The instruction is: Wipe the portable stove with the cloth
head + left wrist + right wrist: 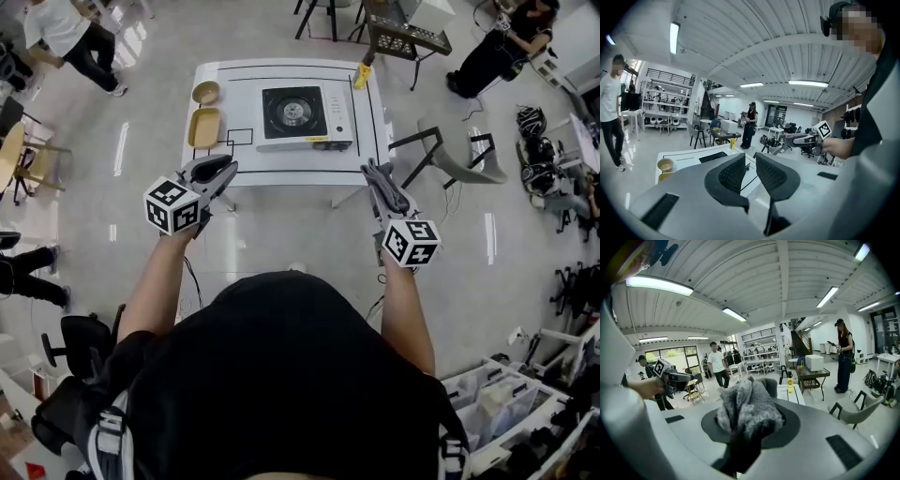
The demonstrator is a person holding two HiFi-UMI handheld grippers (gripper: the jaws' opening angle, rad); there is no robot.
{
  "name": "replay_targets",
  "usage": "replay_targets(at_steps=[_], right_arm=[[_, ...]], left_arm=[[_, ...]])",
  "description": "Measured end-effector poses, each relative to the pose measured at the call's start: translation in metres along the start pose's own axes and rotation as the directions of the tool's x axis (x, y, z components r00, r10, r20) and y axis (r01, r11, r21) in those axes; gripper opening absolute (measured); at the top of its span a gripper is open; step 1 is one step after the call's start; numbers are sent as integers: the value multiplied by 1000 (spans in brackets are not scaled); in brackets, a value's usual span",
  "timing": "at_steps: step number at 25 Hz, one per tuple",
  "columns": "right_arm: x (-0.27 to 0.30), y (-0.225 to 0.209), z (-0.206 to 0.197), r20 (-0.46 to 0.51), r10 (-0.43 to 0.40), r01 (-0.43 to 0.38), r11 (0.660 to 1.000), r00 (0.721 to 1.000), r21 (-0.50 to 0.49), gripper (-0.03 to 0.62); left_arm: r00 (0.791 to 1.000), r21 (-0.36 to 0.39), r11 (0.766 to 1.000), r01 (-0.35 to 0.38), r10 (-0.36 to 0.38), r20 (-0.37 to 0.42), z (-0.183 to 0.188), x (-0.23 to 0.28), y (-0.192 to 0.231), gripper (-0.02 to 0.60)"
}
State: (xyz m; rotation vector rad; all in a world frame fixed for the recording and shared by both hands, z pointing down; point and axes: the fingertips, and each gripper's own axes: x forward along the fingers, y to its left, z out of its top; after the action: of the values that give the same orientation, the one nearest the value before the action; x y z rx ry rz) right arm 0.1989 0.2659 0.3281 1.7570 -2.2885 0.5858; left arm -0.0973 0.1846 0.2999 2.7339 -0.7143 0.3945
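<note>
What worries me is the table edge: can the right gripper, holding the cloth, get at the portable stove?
Probably yes. The right gripper, shut on the grey cloth, hangs just short of the white table, and nothing stands between it and the portable stove; the bowl and tray sit off to the left.

This is a large open lab or workshop hall. It has a glossy grey floor [122,150], a ribbed ceiling [754,282] with strip lights [658,285] and metal shelves [665,110] along the wall. Work tables [813,373], chairs [459,164] and storage bins [497,403] are scattered about, and several people [66,37] stand around.
</note>
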Motion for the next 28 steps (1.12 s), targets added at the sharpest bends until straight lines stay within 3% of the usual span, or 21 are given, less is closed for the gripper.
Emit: replay_targets(at_steps=[7,15,28], right_arm=[[21,-44,9,-18,58,-58,998,998,-21,117],[32,-53,10,-21,95,-96,995,995,-19,117],[58,-59,24,-40,74,-76,996,996,-51,117]], left_arm=[[999,-8,999,-50,50,8,10,38,-8,86],[996,-11,996,-91,91,5,13,40,-8,86],[998,-36,997,-66,67,17,20,62,21,86]])
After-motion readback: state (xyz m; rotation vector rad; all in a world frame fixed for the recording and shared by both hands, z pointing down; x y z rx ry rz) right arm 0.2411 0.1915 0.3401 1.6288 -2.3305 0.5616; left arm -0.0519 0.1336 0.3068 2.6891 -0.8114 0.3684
